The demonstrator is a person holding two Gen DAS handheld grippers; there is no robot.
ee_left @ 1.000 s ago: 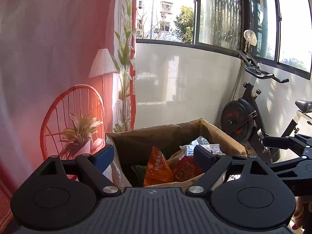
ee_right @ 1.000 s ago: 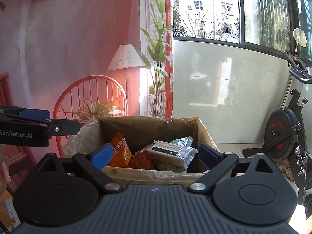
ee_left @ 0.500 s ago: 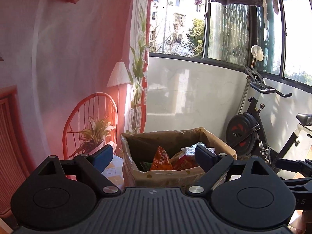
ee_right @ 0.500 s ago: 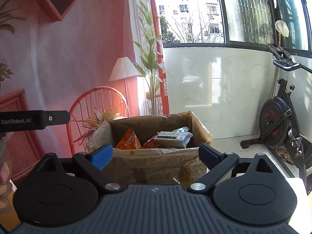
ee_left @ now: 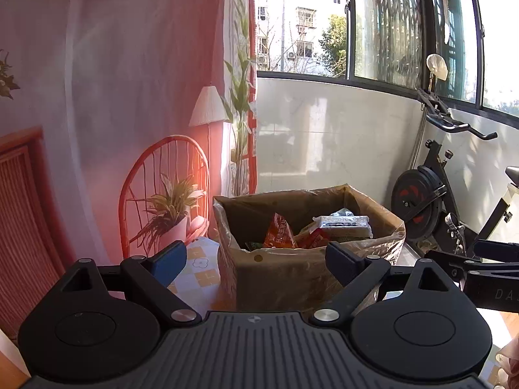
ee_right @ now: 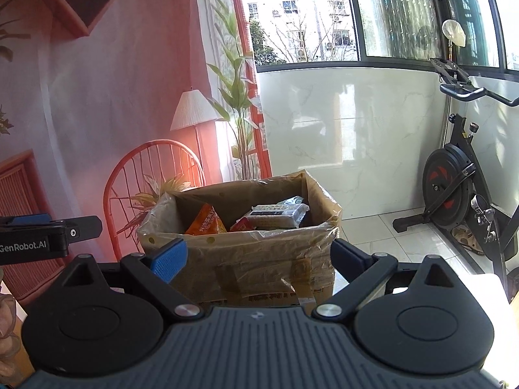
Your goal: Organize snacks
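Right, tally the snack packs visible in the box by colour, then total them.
Showing above the cardboard box rim:
Orange packs: 1
Red packs: 1
Clear-wrapped packs: 1
Silvery packs: 1
Green packs: 1
Total: 5; any deeper ones are hidden.

Left gripper (ee_left: 256, 259) and right gripper (ee_right: 259, 257) level, fingers spread, empty.

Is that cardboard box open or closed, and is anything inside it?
Open. The cardboard box has no lid over it, and an orange snack bag and a clear-wrapped packet show above its rim.
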